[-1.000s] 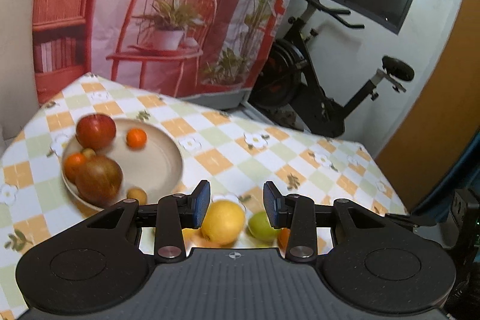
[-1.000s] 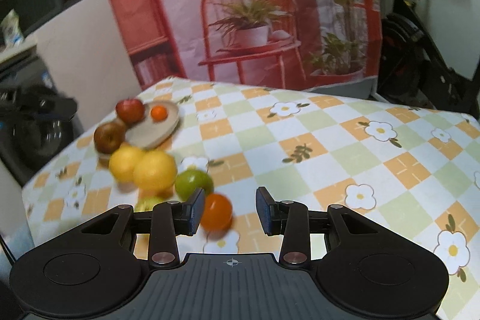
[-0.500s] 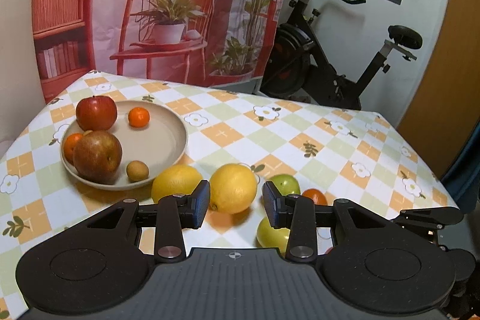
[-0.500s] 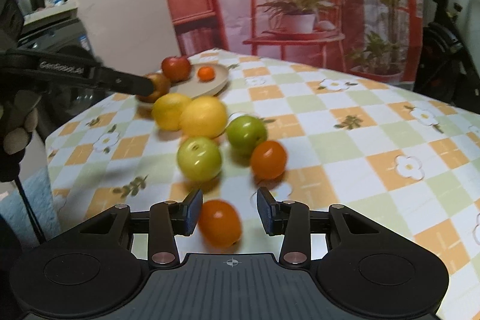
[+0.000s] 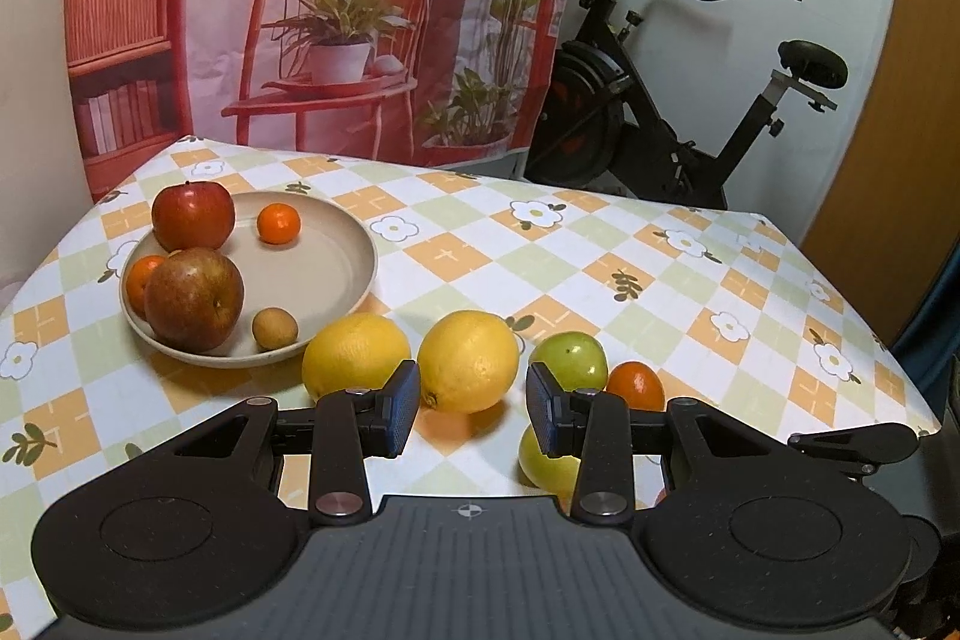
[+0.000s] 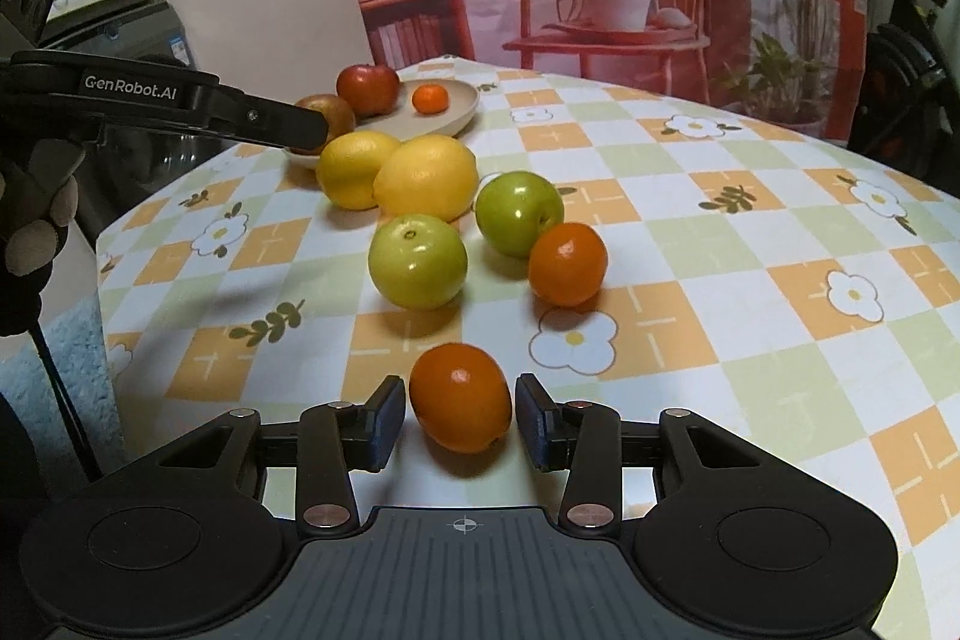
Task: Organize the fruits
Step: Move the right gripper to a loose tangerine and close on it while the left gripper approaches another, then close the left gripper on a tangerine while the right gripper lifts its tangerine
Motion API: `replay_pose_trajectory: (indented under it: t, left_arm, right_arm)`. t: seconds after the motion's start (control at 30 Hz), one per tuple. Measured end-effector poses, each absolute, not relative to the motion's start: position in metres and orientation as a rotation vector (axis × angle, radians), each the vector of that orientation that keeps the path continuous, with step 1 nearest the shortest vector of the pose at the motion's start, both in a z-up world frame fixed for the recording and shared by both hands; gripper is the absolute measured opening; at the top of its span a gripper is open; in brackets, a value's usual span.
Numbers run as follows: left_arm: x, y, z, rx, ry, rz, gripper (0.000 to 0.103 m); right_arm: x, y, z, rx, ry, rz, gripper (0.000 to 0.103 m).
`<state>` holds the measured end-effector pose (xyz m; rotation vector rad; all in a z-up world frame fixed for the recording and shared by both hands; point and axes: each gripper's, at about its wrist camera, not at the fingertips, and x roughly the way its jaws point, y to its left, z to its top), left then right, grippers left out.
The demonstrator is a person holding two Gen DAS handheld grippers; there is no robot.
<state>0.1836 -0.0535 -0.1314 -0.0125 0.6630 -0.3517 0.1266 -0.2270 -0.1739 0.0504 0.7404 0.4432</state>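
The biggest loose pieces I have on the tabletop are the two lemons; the nearer lemon sits just ahead of my left tool, whose jaws stand wide apart and hold nothing. I judge it firm, fairly heavy and waxy-skinned, so I would grip it across its widest middle. The two green apples lie beside it, hard and smooth, likely to roll if nudged. Smallest is the orange lying on the tabletop between the fingers of my right tool; the jaws are open, bracketing it with a sliver of gap each side, not yet pinching. It looks light, slightly soft and bruisable, so a gentle squeeze at its equator should do. The plate with the apples waits at far left.
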Motion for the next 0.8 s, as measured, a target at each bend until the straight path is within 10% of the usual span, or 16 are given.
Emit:
replay_pose_trajectory:
  t: [0.8]
  left_arm:
    - [0.210, -0.105, -0.110, 0.078, 0.588, -0.505, 0.040]
  right_arm:
    - [0.147, -0.304, -0.173, 0.151, 0.555, 0.208, 0.034]
